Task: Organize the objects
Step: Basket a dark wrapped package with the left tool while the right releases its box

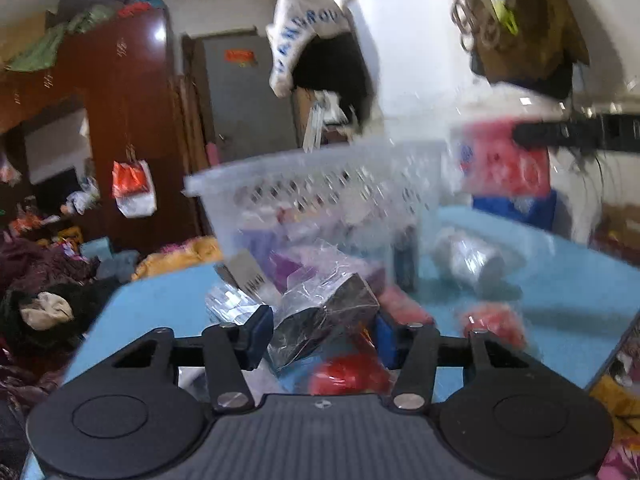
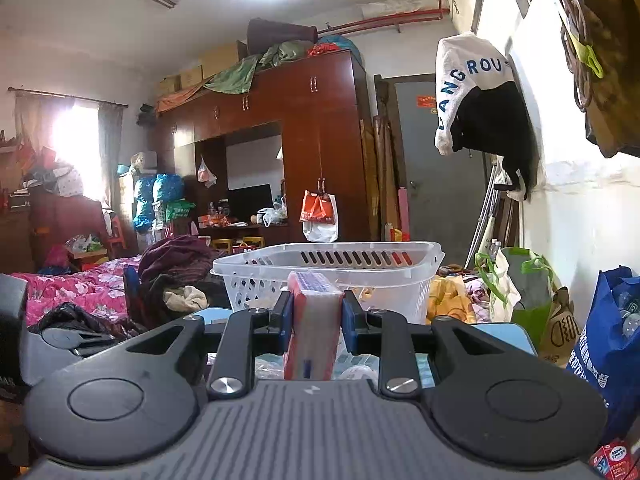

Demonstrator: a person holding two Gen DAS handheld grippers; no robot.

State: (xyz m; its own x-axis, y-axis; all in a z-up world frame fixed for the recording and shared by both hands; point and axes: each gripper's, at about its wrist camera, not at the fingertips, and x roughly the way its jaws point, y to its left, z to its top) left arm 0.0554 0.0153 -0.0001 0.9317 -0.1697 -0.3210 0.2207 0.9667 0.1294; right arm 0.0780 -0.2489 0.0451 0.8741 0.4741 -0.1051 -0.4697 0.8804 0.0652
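So the right tool (image 2: 316, 312) is clamped on a slim upright box (image 2: 314, 320), reddish sides with a pale front and a blue-printed top, both blue pads pressed flat against its sides. Dead ahead at 12 o'clock, just past the box, sits the clear plastic basket (image 2: 332, 276) with slotted walls, standing upright on the blue surface (image 2: 516, 336). Further out at 11 there's a big dark red wardrobe (image 2: 304, 140), and a white and black garment (image 2: 476, 96) hangs on the wall at around 1 o'clock. A blue shopping bag (image 2: 608, 344) stands at 3.

The left tool (image 1: 322, 334) view is pretty smeared. Its jaws stand partly spread with a dark box wrapped in crinkly clear plastic (image 1: 328, 316) between them. The left pad (image 1: 258, 336) looks just clear of the wrap; whether the right pad touches it, I can't tell through the blur. The dark box lies tilted on the surface (image 1: 560, 320), in a heap of small stuff: red blobs (image 1: 348, 374) at 6 and at 3 o'clock of it, a shiny packet at 9, something purple at 12. Behind that heap, at 12, is the same basket (image 1: 320, 188), looking tilted in this view. A silvery wrapped roll (image 1: 468, 260) lies on its side at about 2 o'clock, apart from the heap.
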